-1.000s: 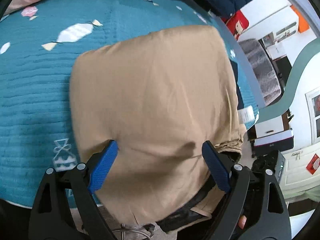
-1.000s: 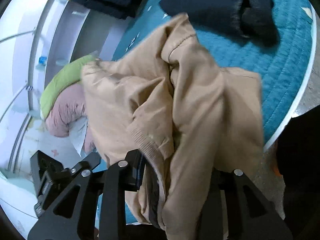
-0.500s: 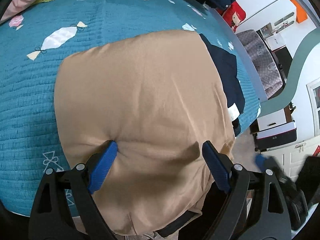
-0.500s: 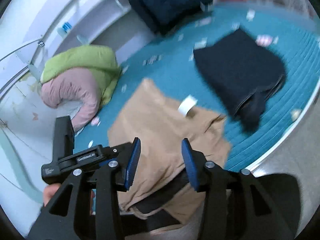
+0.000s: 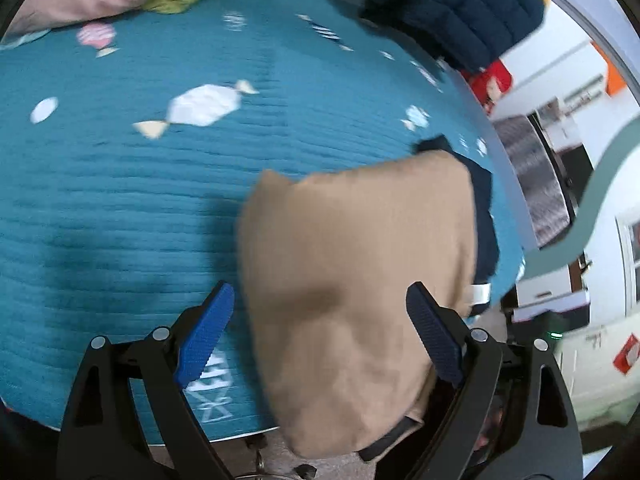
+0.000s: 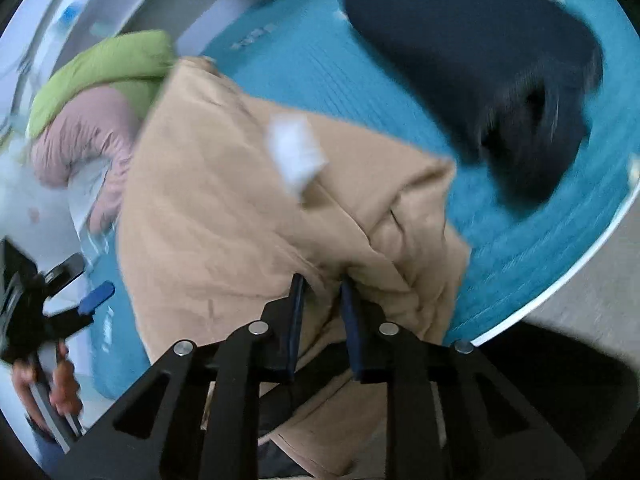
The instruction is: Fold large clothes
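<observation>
A tan garment (image 5: pixel 352 264) lies folded on the teal bedspread (image 5: pixel 140 208), at its near right edge, partly hanging over. My left gripper (image 5: pixel 320 320) hovers open above it. Its left pad is over bare bedspread and its right pad over the cloth, with nothing gripped. In the right wrist view the tan garment (image 6: pixel 224 216) shows a white tag (image 6: pixel 296 156). There my right gripper (image 6: pixel 322 292) has its jaws closing on a bunched fold at the near edge, and the pads pinch the cloth. My left gripper (image 6: pixel 96 296) shows at the far left, held by a hand (image 6: pixel 44 384).
A folded navy garment (image 6: pixel 480 60) lies to the right on the bedspread, and its edge peeks from under the tan one (image 5: pixel 484 216). Green (image 6: pixel 104 64) and pink (image 6: pixel 80 144) bedding sits at the far side, with a navy quilted jacket (image 5: pixel 460 8) beyond. The bed's white rim (image 6: pixel 560 280) is near.
The right gripper let go of the bunched cloth, stood open above the laid-out garment, and is now closed on a fold at its near edge. The left gripper shifted left, so one pad is off the cloth.
</observation>
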{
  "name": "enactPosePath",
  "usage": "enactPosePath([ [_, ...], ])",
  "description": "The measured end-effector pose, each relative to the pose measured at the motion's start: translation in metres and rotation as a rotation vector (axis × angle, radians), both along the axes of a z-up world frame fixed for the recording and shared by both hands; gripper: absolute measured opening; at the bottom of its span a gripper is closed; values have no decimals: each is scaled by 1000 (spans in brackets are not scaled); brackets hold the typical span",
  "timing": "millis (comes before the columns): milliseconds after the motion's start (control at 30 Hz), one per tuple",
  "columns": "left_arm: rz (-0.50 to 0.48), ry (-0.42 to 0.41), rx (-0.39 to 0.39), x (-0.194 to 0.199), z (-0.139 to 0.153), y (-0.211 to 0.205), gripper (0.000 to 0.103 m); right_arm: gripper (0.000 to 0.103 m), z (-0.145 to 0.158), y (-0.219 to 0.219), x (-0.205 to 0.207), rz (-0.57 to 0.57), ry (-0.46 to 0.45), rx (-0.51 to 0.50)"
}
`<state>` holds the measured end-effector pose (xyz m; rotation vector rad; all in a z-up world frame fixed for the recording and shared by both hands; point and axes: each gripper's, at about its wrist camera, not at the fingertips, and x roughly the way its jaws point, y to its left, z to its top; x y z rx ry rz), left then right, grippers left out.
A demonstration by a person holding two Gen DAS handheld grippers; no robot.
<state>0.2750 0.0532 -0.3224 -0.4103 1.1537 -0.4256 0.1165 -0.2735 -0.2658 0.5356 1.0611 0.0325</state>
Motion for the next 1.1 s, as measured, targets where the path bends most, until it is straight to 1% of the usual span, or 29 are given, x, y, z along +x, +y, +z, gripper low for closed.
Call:
enactPosePath([
  [33,2,7,2,-2,-3,3,89,39,6,2,1,26,-26,-20],
  [100,14,39,-6,-10,-14,6,89,47,23,7,9,83,-65,-85],
  [167,13,62,-41,-21,-26,5,89,56,40,13,23,160,-124,-180],
  [200,18,72,-48,-26,-32,2,89,64,46,14,35,214,-137,-215],
  [267,16,93,-66,-35,-44,-5,89,68,45,13,55,278,-132,-236],
  [300,16,106,-73,-38,-51,-9,89,72,40,10,70,333,-100,-227],
  [333,14,110,-79,-40,-54,-13,89,75,30,6,86,383,-55,-206],
  [367,18,107,-87,-41,-57,-17,89,75,13,2,93,405,-16,-192],
  [400,22,103,-91,-41,-60,-16,90,76,-3,-5,111,422,48,-157],
  [433,25,95,-99,-41,-61,-19,90,78,-11,-9,115,433,73,-125],
  [467,27,90,-100,-40,-62,-20,91,78,-24,-14,125,457,125,-60],
  [500,30,84,-91,-38,-62,-22,92,82,-35,-19,131,460,163,-10],
  [533,30,77,-87,-37,-62,-23,92,84,-42,-21,135,464,190,27],
  [567,25,79,-86,-34,-64,-25,93,84,-52,-23,139,479,228,88],
  [633,19,91,-90,-28,-67,-27,95,86,-71,-26,147,493,284,203],
  [667,7,104,-109,-23,-70,-29,95,86,-78,-27,150,489,305,236],
  [700,-2,115,-120,-19,-73,-31,95,91,-90,-27,151,486,329,288],
  [733,-5,122,-127,-15,-75,-32,97,94,-90,-28,148,490,320,300],
  [767,-8,132,-139,-12,-78,-34,98,95,-92,-27,149,491,314,311],
  [800,-12,144,-152,-9,-81,-34,98,95,-92,-25,150,493,309,313],
  [867,-23,148,-173,-7,-82,-36,97,90,-89,-24,148,495,296,307],
  [900,-35,133,-167,-8,-80,-39,96,71,-86,-23,146,504,289,320],
  [933,-45,124,-163,-9,-78,-41,94,64,-86,-14,146,502,296,357],
  [967,-58,118,-162,-10,-75,-44,93,64,-84,-9,145,496,296,353],
  [1000,-64,117,-161,-11,-74,-45,93,65,-82,-5,143,505,286,318],
  [1033,-64,121,-166,-11,-73,-47,92,66,-85,-4,144,497,293,327],
  [1100,-63,121,-165,-9,-71,-52,91,66,-95,-3,147,463,316,383],
])
